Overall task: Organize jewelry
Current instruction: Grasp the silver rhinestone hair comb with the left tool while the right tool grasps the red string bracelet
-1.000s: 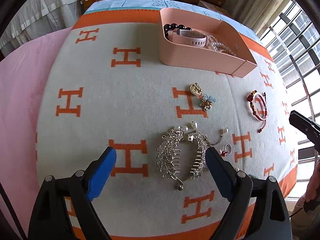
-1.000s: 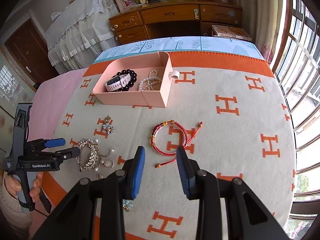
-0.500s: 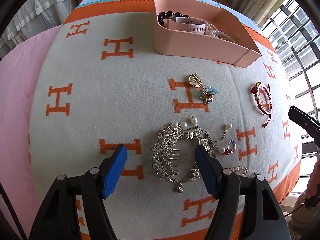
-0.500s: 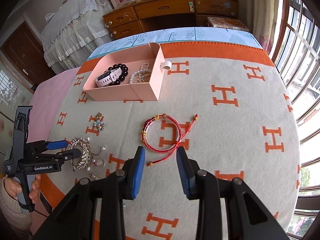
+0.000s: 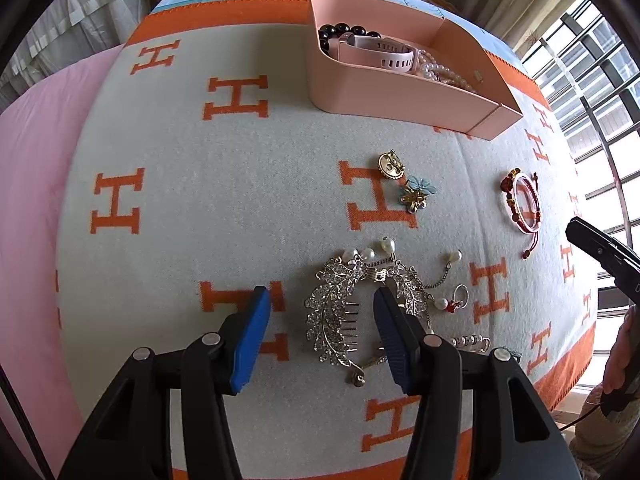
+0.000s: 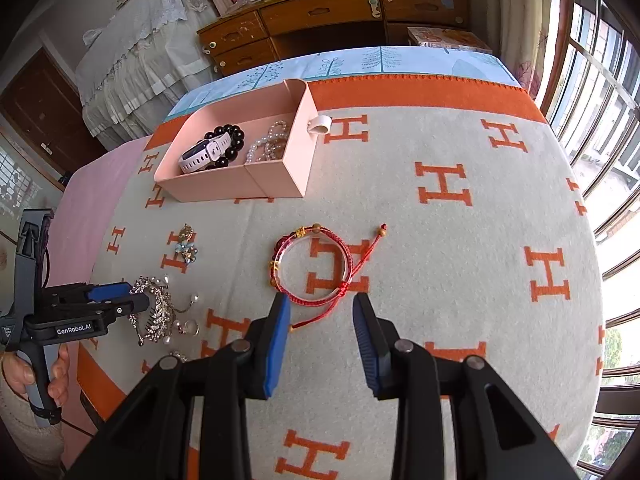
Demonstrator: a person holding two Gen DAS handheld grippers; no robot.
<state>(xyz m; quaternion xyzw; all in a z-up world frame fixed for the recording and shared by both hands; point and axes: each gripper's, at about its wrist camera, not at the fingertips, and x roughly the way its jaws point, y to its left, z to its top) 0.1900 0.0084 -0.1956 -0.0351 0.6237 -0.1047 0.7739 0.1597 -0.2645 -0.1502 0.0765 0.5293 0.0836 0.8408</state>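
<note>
While closing, left gripper (image 5: 320, 312) jaws straddle hair comb (image 5: 340, 320)

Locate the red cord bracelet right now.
The red cord bracelet lies flat on the H-patterned blanket, just ahead of the right gripper; in the left wrist view it sits far right, below the pink box.

1 tray (image 6: 240, 184), 1 watch (image 6: 200, 154), 1 red bracelet (image 6: 316, 268), 2 brooches (image 5: 404, 184) (touching).

A home bedroom: blanket-covered bed (image 6: 440, 152), wooden dresser (image 6: 340, 16), lace-draped furniture (image 6: 132, 52), barred windows (image 6: 600, 80).
</note>
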